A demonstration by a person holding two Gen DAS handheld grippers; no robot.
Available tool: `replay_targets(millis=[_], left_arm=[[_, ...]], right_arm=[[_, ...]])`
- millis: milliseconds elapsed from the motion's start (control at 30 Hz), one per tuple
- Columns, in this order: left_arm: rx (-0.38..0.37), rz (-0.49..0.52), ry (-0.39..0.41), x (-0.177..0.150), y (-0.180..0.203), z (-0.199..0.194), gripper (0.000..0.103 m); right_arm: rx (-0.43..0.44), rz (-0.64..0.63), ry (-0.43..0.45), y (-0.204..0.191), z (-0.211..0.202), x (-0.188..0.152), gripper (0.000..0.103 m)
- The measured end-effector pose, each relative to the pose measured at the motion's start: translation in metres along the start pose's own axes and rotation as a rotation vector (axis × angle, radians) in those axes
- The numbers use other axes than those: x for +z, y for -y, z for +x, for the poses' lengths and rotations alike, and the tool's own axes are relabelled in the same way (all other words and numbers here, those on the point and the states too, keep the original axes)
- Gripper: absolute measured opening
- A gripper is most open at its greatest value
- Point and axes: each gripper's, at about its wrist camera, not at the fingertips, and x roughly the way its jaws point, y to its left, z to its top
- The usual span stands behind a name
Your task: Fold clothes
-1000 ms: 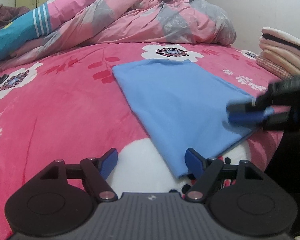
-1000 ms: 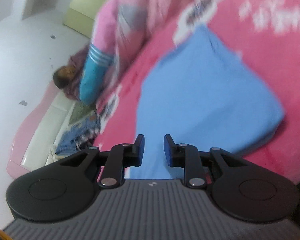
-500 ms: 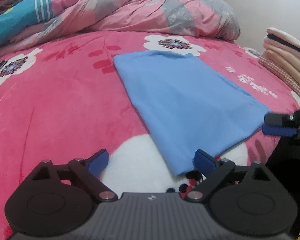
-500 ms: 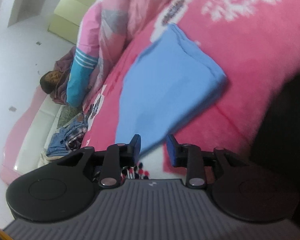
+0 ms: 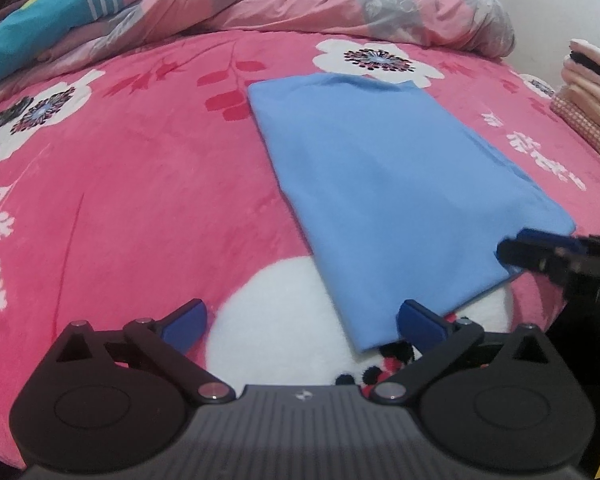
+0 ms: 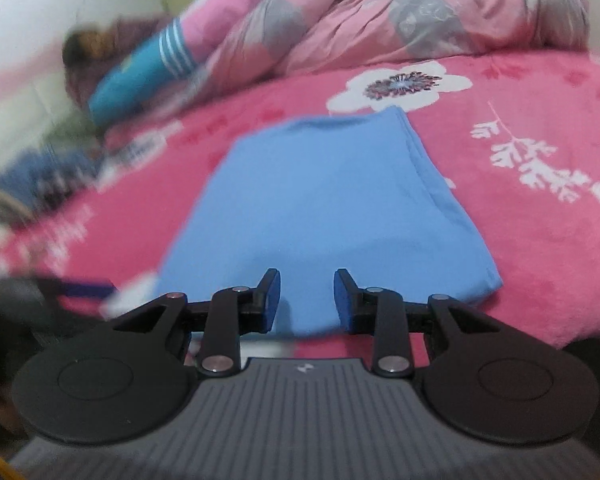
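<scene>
Smooth, matte blue garment (image 5: 396,196), folded into a long flat rectangle with a soft doubled edge down its right side, spread on a plush pink bedspread (image 5: 140,184) printed with white flowers and red leaf sprigs. Near end draped over a white patch of the print, close to the bed's near edge. Left gripper (image 5: 302,320) low at the near left corner of the cloth — jaws spread wide, blue pads empty, right pad just at the fabric's near corner, left pad over bare bedspread. Right gripper (image 6: 306,300) hovering at the garment's near edge, jaws parted with a moderate gap, nothing between the pads; seen from the left wrist camera as a blurred dark shape at the near right corner of the cloth. Farther back, a rumpled pink-and-grey quilt (image 5: 300,0) heaped across the bed, a teal striped item (image 5: 52,20) at far left. At far right, a stack of folded clothes (image 5: 588,92) — cream, pink and checked layers.
</scene>
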Motion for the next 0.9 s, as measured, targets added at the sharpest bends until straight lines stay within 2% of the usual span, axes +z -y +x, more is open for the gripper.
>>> replay_targets(millis=[167, 333, 433, 567, 767, 900], left_arm=[[0.017, 0.0, -0.012, 0.002, 0.004, 0.0, 0.103], [0.03, -0.003, -0.022, 0.003, 0.006, 0.001, 0.103], [0.035, -0.005, -0.026, 0.003, 0.007, 0.001, 0.103], [0.046, -0.005, -0.034, 0.005, 0.01, 0.002, 0.103], [0.056, -0.009, -0.046, 0.006, 0.011, 0.003, 0.103], [0.062, -0.012, -0.052, 0.007, 0.012, 0.003, 0.103]], right_arm=[[-0.048, -0.11, -0.022, -0.011, -0.005, -0.011, 0.029], [-0.037, -0.112, -0.044, -0.009, -0.02, -0.013, 0.03], [-0.047, -0.143, -0.022, -0.011, -0.028, -0.01, 0.031], [-0.064, -0.19, 0.027, -0.013, -0.035, 0.0, 0.041], [-0.091, -0.268, 0.038, -0.018, -0.016, 0.01, 0.043], [-0.097, -0.273, 0.031, -0.017, -0.003, 0.006, 0.047]])
